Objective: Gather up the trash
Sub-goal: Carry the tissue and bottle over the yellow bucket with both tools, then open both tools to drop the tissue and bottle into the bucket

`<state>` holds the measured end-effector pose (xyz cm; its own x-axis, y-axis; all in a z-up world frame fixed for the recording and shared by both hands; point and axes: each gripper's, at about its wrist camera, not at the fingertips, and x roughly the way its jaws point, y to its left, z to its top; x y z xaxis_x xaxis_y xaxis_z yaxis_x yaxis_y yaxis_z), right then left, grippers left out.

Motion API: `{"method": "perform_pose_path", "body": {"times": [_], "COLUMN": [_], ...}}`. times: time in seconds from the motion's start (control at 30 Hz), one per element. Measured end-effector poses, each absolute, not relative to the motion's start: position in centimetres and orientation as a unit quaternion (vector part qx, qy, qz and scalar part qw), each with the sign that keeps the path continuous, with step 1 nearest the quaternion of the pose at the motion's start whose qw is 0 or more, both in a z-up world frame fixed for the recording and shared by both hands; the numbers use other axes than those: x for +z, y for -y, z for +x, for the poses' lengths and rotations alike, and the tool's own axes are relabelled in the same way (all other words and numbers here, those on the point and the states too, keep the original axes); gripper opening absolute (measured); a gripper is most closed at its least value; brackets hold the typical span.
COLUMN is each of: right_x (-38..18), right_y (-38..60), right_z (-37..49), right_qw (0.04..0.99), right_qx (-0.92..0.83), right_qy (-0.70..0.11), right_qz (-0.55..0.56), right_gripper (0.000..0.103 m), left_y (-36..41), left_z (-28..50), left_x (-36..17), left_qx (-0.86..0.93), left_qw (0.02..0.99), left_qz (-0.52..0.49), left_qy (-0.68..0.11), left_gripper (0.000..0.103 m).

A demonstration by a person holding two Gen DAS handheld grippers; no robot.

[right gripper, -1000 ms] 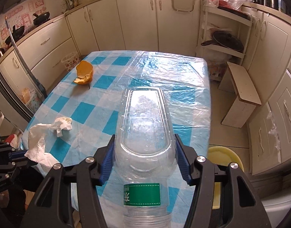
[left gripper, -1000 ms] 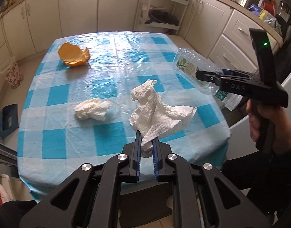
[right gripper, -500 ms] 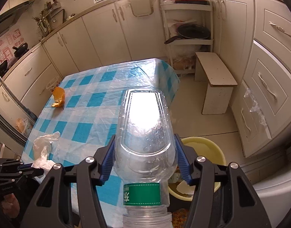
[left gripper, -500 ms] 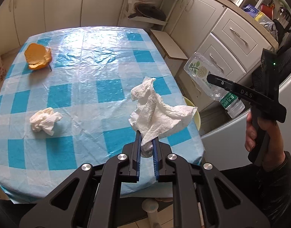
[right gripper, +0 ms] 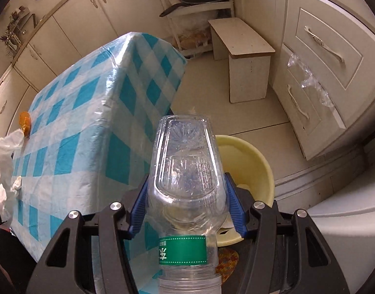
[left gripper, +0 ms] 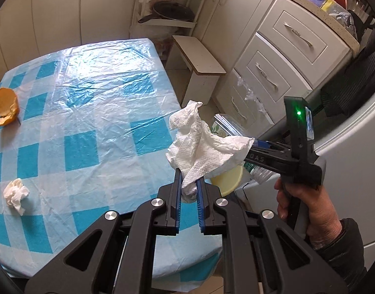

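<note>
Where table ends, basin below.

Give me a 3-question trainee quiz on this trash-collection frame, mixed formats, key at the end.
1. True or false: the left gripper is shut on the paper towel.
2. What does the right gripper hold? A) orange peel B) clear plastic bottle C) crumpled tissue
3. Fill in: on the floor beside the table stands a yellow ____.

Key
1. True: the towel's lower end is pinched between the blue pads.
2. B: the clear plastic bottle sits clamped between the pads; the orange peel and crumpled tissue lie on the table.
3. Basin: the yellow basin lies just beyond the bottle.
</note>
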<state>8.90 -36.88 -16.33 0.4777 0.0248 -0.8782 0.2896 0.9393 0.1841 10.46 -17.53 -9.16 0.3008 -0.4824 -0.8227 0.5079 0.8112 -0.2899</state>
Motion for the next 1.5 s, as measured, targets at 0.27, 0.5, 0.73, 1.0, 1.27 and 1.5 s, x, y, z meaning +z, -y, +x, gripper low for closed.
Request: {"method": "perform_pose_path", "body": {"times": [0.27,0.5,0.73,1.0,1.27,1.5], "right_x": [-17.0,-13.1,-6.0,-4.7,-4.3,-4.1], "right_y": [39.0,40.6,43.4,45.6,45.7,45.7], "right_z": [9.1,7.8,4.2,3.6,3.6,3.6], "right_qw": [0.833,0.859,0.905,0.907,0.909,0.910], "right_qx": [-0.106,-0.115,-0.160,-0.162,-0.144,-0.136], "right_qy": [-0.508,-0.446,-0.317,-0.278,-0.271,-0.266], "right_qz": [0.192,0.221,0.233,0.271,0.282,0.289], "right_gripper": [0.062,0.068,0.078,0.079,0.078,0.078], "left_y": [21.3,22.9,26.1,30.8,34.0,34.4], "left_z": [11.6,12.3,12.6,12.7,13.4,13.3], "left_x": [-9.7,-11.1,-13.4,-17.5,-20.2,-20.3], "left_qx": [-0.315,-0.312,-0.311,-0.298,-0.265,-0.258], "left_qw": [0.799,0.792,0.779,0.755,0.744,0.746], "left_qz": [0.020,0.023,0.042,0.062,0.077,0.082], "left_qy": [-0.511,-0.524,-0.542,-0.580,-0.609,-0.608], "left_gripper": [0.010,0.010,0.010,0.011,0.028,0.043]}}
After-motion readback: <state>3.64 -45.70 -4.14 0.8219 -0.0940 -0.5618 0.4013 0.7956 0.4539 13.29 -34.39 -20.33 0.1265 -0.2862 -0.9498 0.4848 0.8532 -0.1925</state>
